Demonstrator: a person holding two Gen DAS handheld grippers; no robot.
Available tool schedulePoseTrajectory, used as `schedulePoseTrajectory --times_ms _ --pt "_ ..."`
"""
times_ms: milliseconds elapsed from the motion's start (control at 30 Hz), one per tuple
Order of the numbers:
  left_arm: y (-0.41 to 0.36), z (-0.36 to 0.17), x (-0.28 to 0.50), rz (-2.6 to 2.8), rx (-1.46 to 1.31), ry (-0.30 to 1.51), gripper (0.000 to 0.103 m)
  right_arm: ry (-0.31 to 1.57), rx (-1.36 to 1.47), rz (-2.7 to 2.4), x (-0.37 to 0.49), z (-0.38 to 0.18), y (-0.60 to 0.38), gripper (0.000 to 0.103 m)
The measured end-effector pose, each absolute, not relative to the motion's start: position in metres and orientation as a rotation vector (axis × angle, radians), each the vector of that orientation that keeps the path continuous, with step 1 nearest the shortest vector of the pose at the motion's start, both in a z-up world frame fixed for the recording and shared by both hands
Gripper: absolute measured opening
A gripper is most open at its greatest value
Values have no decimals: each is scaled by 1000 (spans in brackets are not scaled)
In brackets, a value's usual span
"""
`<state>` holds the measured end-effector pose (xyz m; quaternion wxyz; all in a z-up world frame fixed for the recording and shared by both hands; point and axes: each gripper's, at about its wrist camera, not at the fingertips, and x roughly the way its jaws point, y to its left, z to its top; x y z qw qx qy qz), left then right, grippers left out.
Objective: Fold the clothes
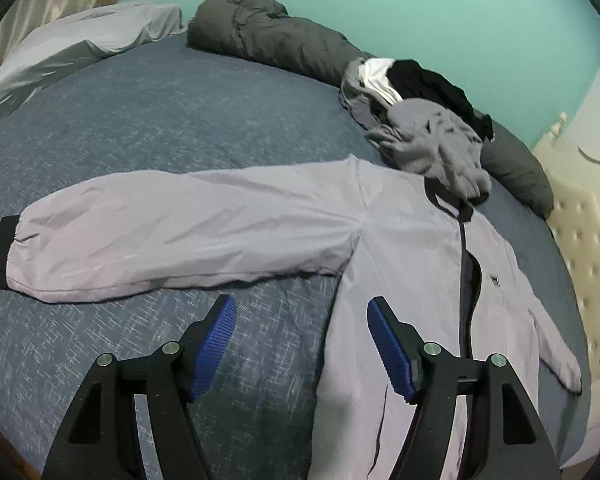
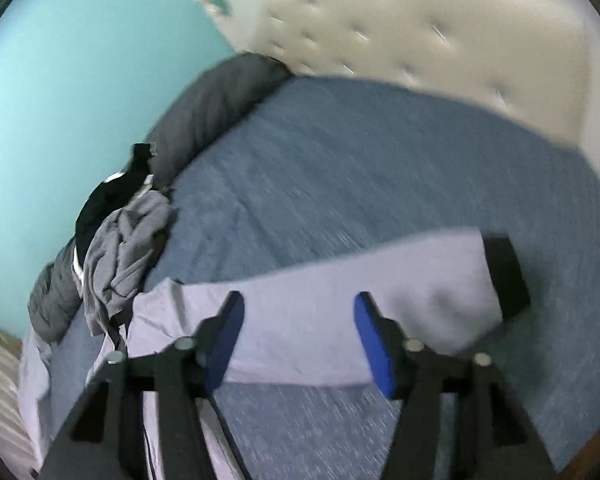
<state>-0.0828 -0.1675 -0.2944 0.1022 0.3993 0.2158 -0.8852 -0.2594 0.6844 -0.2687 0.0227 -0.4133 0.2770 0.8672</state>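
A pale lilac jacket [image 1: 404, 240] with black cuffs and a dark zip lies flat on the blue bedspread [image 1: 148, 120], one sleeve [image 1: 160, 236] stretched out to the left. My left gripper [image 1: 302, 308] hovers open above the jacket's side edge, below that sleeve, with nothing between its blue pads. In the blurred right wrist view the jacket's other sleeve [image 2: 340, 300] with its black cuff [image 2: 506, 276] lies across the bed. My right gripper [image 2: 298, 304] is open above it, and nothing is between its fingers.
A heap of grey, white and black clothes [image 1: 428, 128] sits just past the jacket's collar. A rolled dark grey duvet [image 1: 268, 40] runs along the turquoise wall. A cream tufted headboard [image 2: 420, 28] bounds one side; a light grey pillow [image 1: 80, 44] lies far left.
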Motion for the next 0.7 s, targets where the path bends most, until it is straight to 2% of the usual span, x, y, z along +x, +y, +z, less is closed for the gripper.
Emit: schedulePoseTrajectory --times_ms 233,433,633,700 --pt "-159 -294 -88 -2618 1167 632 72 944 -1342 2474 -232 -347 740 59" --pt "-151 -293 -91 -2627 1153 617 72 998 -1329 2440 -222 -383 766 61" --pt "-148 -293 -90 -2628 1159 580 72 1066 -1246 2509 -233 -393 768 61" --pt "-147 -293 -89 -2629 1160 572 72 1031 -1239 2547 -238 -392 763 40"
